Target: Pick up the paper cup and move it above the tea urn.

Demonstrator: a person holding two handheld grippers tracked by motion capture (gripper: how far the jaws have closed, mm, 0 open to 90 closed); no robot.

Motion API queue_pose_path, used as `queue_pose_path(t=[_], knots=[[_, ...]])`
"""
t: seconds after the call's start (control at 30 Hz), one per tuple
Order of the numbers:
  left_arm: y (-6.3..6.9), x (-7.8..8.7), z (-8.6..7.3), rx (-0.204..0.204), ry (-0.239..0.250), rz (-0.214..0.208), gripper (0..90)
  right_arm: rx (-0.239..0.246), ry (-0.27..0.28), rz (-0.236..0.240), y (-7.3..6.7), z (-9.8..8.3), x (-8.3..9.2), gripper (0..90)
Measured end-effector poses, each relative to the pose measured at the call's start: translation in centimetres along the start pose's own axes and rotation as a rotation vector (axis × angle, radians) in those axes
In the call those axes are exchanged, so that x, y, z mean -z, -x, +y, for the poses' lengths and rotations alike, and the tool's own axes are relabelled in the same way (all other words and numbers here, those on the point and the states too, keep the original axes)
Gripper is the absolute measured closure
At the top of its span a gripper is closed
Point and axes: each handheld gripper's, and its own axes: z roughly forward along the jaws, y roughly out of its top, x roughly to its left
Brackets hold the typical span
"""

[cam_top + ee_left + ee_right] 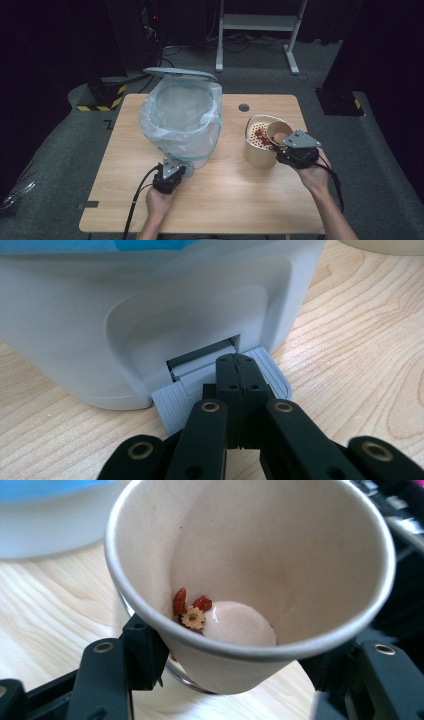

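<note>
Right gripper view shows the right gripper [240,680] clamped across the thin paper cup [250,575], tilted over the strainer pot [260,142]; it looks light and crushable, best held mid-wall, while the closed left gripper [239,372] presses the bin pedal [220,395].

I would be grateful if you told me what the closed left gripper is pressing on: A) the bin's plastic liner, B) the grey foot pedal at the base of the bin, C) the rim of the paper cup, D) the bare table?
B: in the left gripper view the shut left gripper rests on the ribbed grey pedal at the foot of the white bin, whose lid stands raised.
</note>
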Motion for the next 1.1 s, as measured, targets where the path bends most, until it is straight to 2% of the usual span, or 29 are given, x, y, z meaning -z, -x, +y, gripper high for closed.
queue_pose_path(t=[0.2,1.1], knots=[[0.0,0.0,0.0,0.003,0.0,-0.003,90.0,-0.058,0.013,0.051,0.1,0.5,-0.3,37.2],[0.0,0.0,0.0,0.003,-0.002,-0.003,90.0,-0.142,0.052,0.168,-0.5,2.4,-1.1,37.1]])
